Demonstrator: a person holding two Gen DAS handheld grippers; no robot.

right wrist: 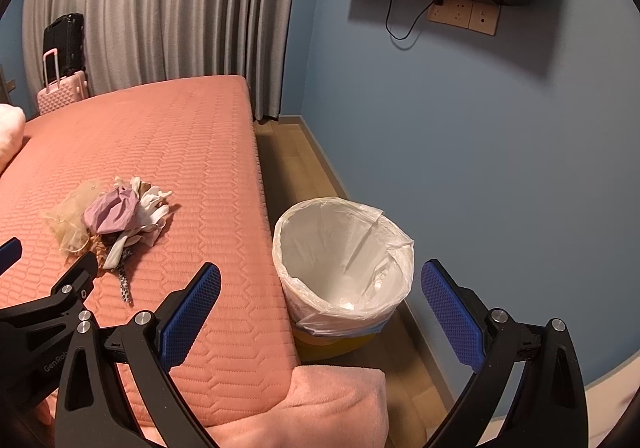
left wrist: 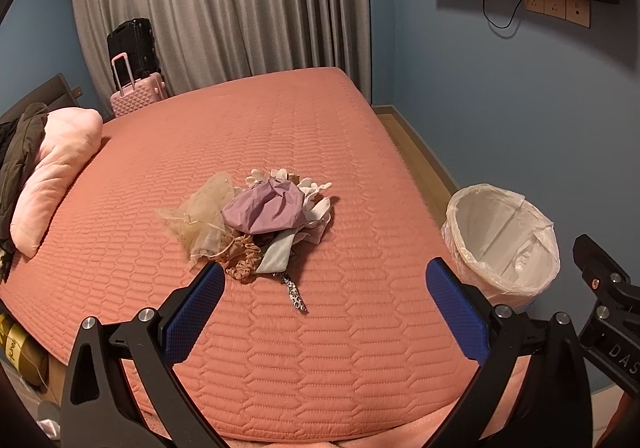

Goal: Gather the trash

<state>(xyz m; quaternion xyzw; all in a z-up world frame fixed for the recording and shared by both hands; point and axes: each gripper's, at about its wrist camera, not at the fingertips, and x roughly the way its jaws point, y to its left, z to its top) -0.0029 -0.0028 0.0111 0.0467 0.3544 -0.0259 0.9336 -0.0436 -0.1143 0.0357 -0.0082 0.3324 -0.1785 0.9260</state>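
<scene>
On the pink quilted bed (left wrist: 320,348), mid-surface: one loose heap of trash (left wrist: 256,224), comprising a crumpled lilac sheet (left wrist: 262,206) on top, beige netting (left wrist: 200,216) to its left, white gloves (left wrist: 316,200) to its right, a grey strip and a leopard-print ribbon (left wrist: 294,294) trailing toward the near edge. Beside the bed on the floor, to the right: a bin with a clear liner (right wrist: 344,260), mouth open, apparently near empty, though its bottom is hard to read. Left tool (left wrist: 326,290): jaws spread wide, holding nothing, aimed at the heap from the near side and close to it, not touching. Right tool (right wrist: 320,294): jaws likewise wide and empty, held over the gap between bed edge and bin. Step in hand, as judged: first pick from the heap. Recommended handling: lower the left tool over the lilac sheet or the netting, where bulk gives the pads purchase; close fully, since soft fabric slips; lift straight so tangled pieces either come along or fall free on the bed, not on the floor. Keep the right tool clear of the bin mouth for the drop.
</scene>
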